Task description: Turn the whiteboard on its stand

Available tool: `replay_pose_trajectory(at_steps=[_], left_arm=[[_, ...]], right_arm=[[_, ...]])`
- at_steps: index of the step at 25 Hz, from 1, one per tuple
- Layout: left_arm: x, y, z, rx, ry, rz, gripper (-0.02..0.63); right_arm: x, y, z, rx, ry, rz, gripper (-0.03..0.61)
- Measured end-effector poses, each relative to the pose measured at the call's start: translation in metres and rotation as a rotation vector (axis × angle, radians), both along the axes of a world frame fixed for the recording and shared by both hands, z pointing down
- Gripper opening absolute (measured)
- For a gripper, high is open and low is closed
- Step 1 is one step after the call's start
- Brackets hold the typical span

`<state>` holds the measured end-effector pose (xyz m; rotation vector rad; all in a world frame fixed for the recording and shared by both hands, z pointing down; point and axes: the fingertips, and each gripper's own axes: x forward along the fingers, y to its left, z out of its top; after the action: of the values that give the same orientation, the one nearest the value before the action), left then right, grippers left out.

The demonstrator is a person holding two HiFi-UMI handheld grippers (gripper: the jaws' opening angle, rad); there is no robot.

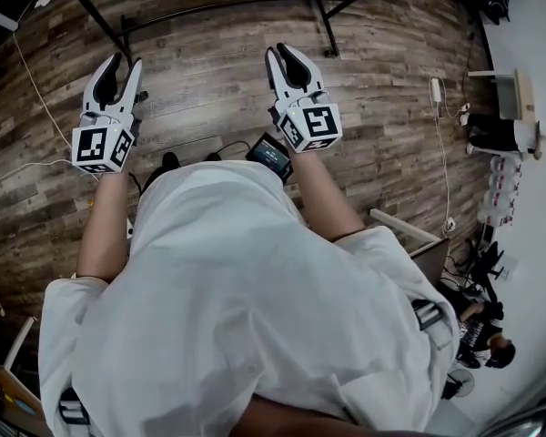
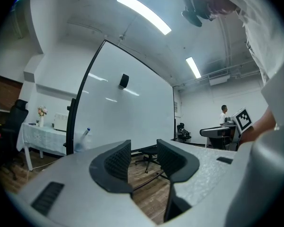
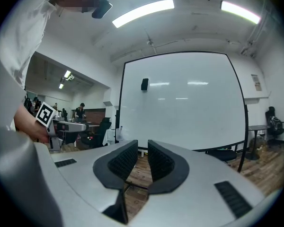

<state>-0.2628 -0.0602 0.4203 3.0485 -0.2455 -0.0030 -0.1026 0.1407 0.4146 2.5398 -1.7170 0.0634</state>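
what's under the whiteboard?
Below the whiteboard's edge: wood floor, a dark office chair, the stand's black bars. Whatever is behind the panel is covered.

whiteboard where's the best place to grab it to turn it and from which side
Probably the thin black frame at a side edge, below mid-height. The whiteboard is a broad, flat, upright panel, so only its rim looks narrow enough to pinch. Come from the front, facing it, straddling the rim front to back.
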Motion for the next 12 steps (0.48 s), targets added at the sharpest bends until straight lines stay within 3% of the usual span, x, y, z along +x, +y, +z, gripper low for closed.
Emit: replay_pose_trajectory(at_steps=[6,12], left_arm=[[0.004,0.005,0.003,-0.003,-0.008,0.0,0.156],[0.01,0.011,0.002,-0.004,-0.01,-0.002,0.144]], right_arm=[[0.005,0.005,0.005,-0.001,-0.001,-0.003,0.005],[0.011,0.011,0.006,0.0,-0.007,0.003,-0.001]])
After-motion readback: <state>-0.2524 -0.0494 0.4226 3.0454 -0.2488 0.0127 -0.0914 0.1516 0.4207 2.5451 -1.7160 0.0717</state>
